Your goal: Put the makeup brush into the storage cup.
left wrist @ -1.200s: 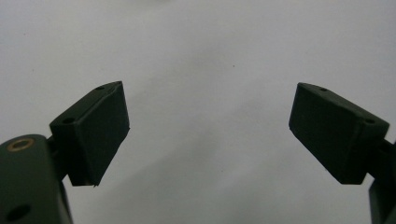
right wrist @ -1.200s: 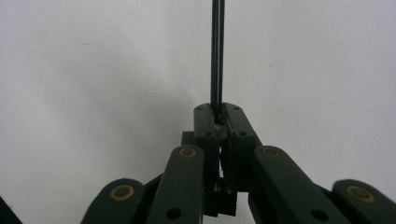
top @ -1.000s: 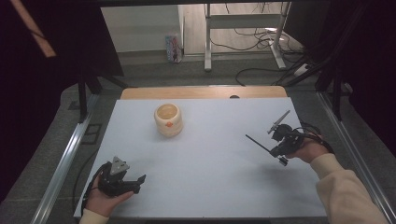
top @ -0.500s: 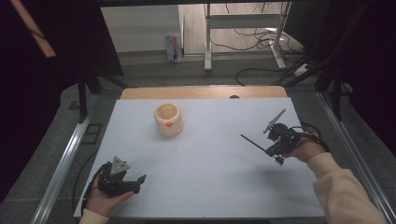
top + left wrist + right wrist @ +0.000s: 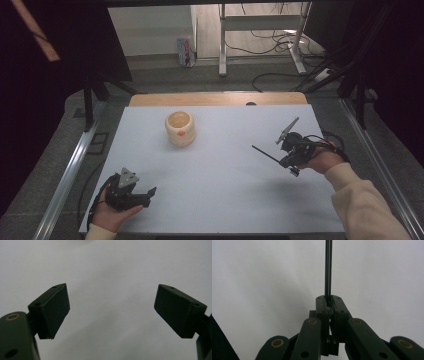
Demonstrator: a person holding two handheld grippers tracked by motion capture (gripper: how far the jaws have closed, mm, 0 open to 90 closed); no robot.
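**Gripping a thin rod above a white table**

Spanning the scene was the white table point(image 5: 215, 200). A pale cup point(image 5: 180, 128) stood toward its far left, well apart from both tools. At the near left, the left gripper point(image 5: 145, 192) rested in a hand, jaws spread wide with nothing between them. At right, the right gripper point(image 5: 284, 161) was clamped on a thin black rod point(image 5: 328, 267), which jutted out over the table toward the middle.

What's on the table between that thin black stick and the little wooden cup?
Nothing: in the high view, bare white table separates the stick from the cup.
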